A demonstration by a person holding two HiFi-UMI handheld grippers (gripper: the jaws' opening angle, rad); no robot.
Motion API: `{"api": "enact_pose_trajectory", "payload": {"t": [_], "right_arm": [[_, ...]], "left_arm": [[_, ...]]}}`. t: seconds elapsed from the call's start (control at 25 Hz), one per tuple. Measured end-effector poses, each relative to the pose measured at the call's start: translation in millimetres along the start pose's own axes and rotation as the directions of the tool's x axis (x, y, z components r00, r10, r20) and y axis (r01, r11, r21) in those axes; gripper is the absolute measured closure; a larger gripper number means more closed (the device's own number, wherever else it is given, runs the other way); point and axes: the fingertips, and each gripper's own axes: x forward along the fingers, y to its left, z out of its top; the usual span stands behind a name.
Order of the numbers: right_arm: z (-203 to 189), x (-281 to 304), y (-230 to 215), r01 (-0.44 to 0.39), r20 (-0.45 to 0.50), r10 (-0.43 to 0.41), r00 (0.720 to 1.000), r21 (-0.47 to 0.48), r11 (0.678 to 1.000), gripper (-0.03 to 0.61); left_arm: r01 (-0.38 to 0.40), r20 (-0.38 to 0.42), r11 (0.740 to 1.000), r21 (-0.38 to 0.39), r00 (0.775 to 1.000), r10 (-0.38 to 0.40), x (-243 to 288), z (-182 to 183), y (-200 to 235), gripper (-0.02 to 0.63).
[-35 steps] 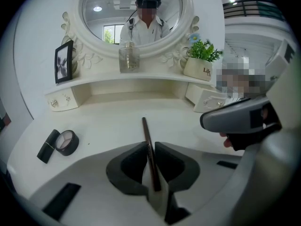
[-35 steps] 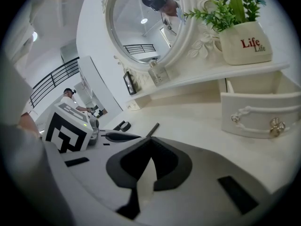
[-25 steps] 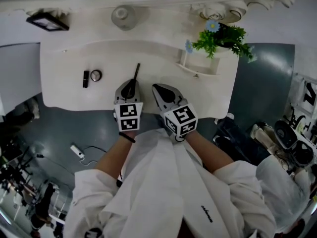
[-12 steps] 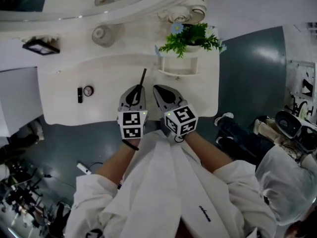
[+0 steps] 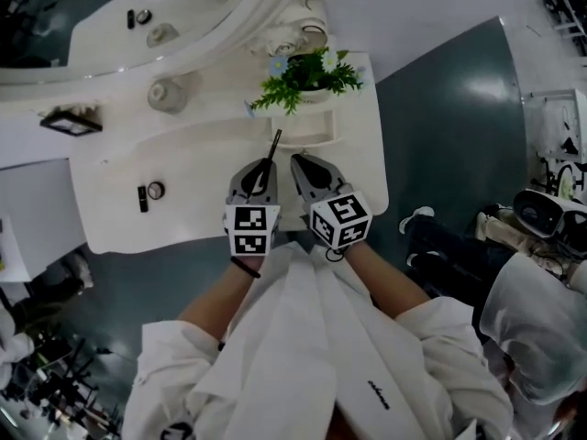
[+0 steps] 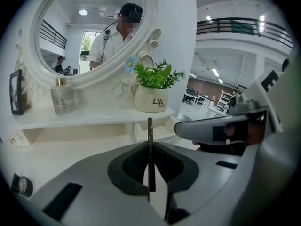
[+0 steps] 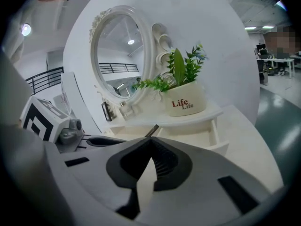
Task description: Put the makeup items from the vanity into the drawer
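My left gripper [image 5: 260, 166] is shut on a thin dark makeup pencil [image 5: 272, 145], which sticks out past the jaws toward the small open drawer [image 5: 316, 139] under the plant shelf. In the left gripper view the pencil [image 6: 150, 145] stands upright between the closed pads. My right gripper [image 5: 299, 160] is just to the right of it, shut with nothing in it; its view shows the pencil tip [image 7: 152, 130] and the open drawer [image 7: 212, 136] ahead. A black lipstick [image 5: 141, 197] and a round compact [image 5: 156, 190] lie far left on the vanity top [image 5: 193, 168].
A potted plant [image 5: 303, 73] sits on the shelf right above the drawer. A glass bottle [image 5: 161, 93] and a dark picture frame [image 5: 69, 122] stand along the back, below the oval mirror [image 6: 89, 27]. The vanity's front edge is beneath my grippers.
Both grippers have moved a little forward and right along the vanity, bringing the pencil tip up to the drawer. The lipstick and compact have stayed where they lay.
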Motion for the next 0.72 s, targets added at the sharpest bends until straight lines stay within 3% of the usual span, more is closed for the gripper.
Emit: {"api": "enact_pose_trajectory", "payload": {"t": [0.4, 0.72], "right_arm": [[26, -28, -27, 0.038, 0.060, -0.038, 0.997, 0.005, 0.999, 0.561], [37, -37, -42, 0.050, 0.086, -0.050, 0.995, 0.006, 0.999, 0.561]], "left_arm": [[0.063, -0.031, 0.994, 0.091, 0.998, -0.061, 18, 24, -38, 0.558], [0.074, -0.077, 0.991, 0.113, 0.995, -0.065, 32, 29, -46, 0.558]]}}
